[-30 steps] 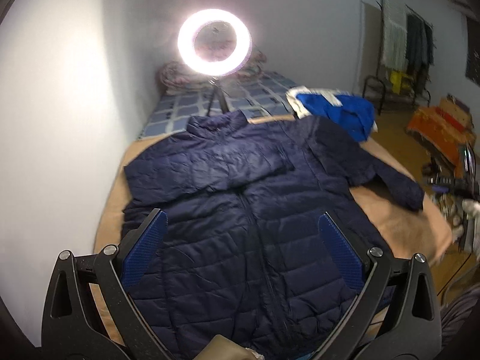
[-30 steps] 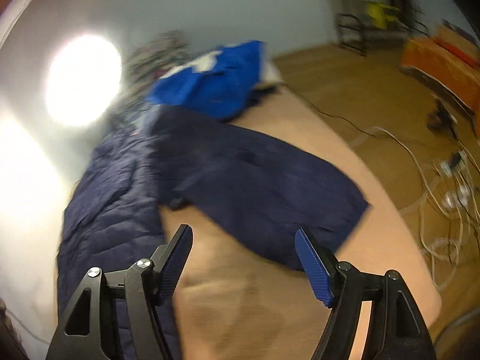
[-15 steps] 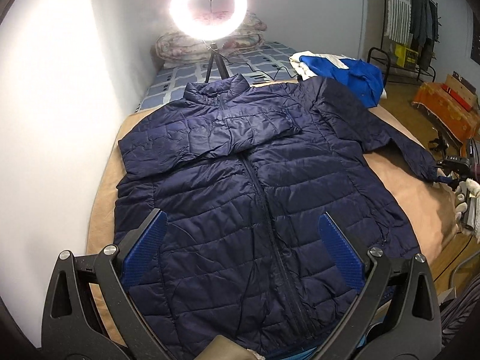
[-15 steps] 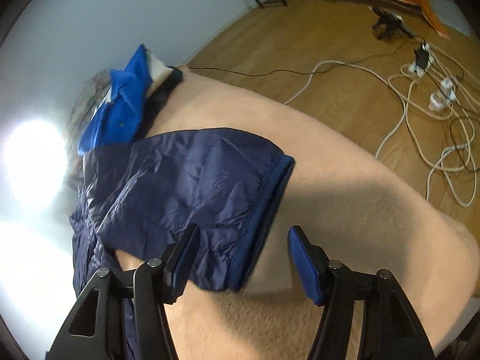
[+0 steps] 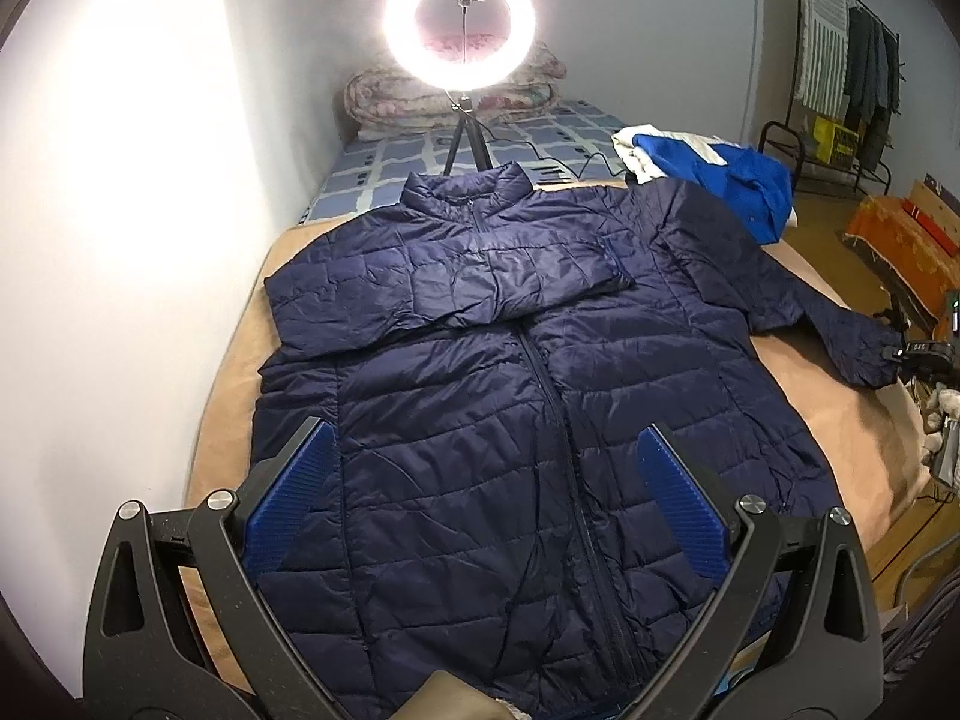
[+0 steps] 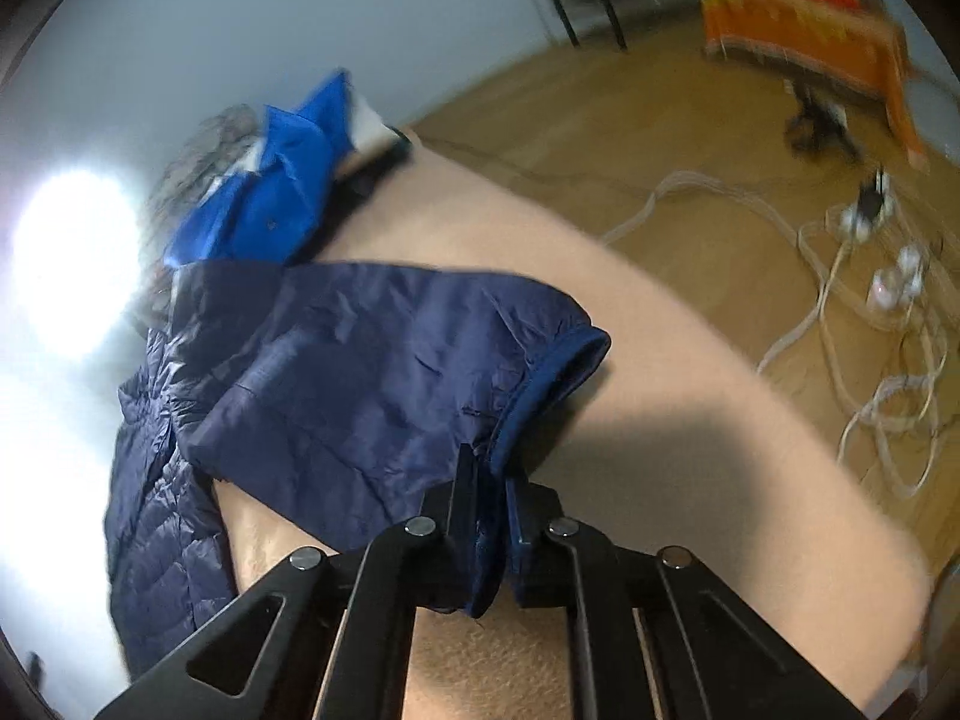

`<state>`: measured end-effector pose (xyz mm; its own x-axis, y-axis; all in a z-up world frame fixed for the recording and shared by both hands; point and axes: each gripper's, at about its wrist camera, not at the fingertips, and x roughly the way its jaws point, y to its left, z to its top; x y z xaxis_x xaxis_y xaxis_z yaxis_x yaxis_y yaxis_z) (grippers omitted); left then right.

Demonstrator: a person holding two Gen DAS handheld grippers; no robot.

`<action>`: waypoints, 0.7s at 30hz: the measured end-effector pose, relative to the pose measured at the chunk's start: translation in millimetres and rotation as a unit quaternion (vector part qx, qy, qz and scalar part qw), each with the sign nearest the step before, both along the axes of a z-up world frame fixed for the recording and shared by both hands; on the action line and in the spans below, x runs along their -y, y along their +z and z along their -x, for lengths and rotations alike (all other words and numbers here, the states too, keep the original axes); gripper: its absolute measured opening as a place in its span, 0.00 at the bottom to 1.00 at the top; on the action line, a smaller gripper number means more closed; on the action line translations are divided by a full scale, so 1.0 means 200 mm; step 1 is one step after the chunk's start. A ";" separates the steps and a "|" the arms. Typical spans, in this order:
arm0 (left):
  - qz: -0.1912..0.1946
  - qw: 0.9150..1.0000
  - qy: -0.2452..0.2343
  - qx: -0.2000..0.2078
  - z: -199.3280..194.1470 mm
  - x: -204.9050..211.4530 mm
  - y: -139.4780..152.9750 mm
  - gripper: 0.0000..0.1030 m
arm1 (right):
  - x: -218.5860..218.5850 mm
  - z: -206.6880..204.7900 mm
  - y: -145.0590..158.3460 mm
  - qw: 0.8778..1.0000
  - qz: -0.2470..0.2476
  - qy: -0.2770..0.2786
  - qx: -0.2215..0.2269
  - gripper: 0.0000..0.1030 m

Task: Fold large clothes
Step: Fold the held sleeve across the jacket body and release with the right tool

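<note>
Jacket: your navy quilted puffer jacket lies front-up on the tan bed blanket, one sleeve folded across the chest.
Right claw: it has just closed and now pinches the cuff of the outstretched sleeve.
Left claw: spread wide above the jacket's lower half, gripping nothing.
Beyond: a bright blue garment and a glowing ring light sit past the collar.
</note>
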<state>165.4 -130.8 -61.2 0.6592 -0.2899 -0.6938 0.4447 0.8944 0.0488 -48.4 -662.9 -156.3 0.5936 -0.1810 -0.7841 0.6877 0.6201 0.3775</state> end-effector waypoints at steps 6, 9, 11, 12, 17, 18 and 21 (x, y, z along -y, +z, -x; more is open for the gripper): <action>0.014 1.000 0.007 0.006 -0.01 -0.04 0.03 0.99 | -0.16 -0.10 0.33 0.996 0.075 0.030 0.027 0.03; 0.022 0.999 0.016 0.021 0.00 -0.09 0.06 0.99 | -0.28 -0.19 0.49 0.991 0.107 0.064 0.042 0.03; 0.028 0.999 0.021 0.028 0.01 -0.12 0.08 0.99 | -0.36 -0.27 0.60 0.987 0.121 0.090 0.052 0.03; 0.030 0.999 0.022 0.029 0.01 -0.13 0.09 0.99 | -0.42 -0.31 0.65 0.984 0.128 0.107 0.058 0.03; 0.041 0.998 0.031 0.034 0.00 -0.21 0.10 0.99 | -0.65 -0.54 0.84 0.970 0.158 0.171 0.065 0.03; 0.043 0.998 0.033 0.035 -0.01 -0.22 0.11 0.99 | -0.70 -0.59 0.87 0.967 0.161 0.184 0.066 0.03; 0.047 0.997 0.042 0.040 -0.02 -0.27 0.12 0.99 | -0.85 -0.75 0.90 0.958 0.173 0.220 0.064 0.03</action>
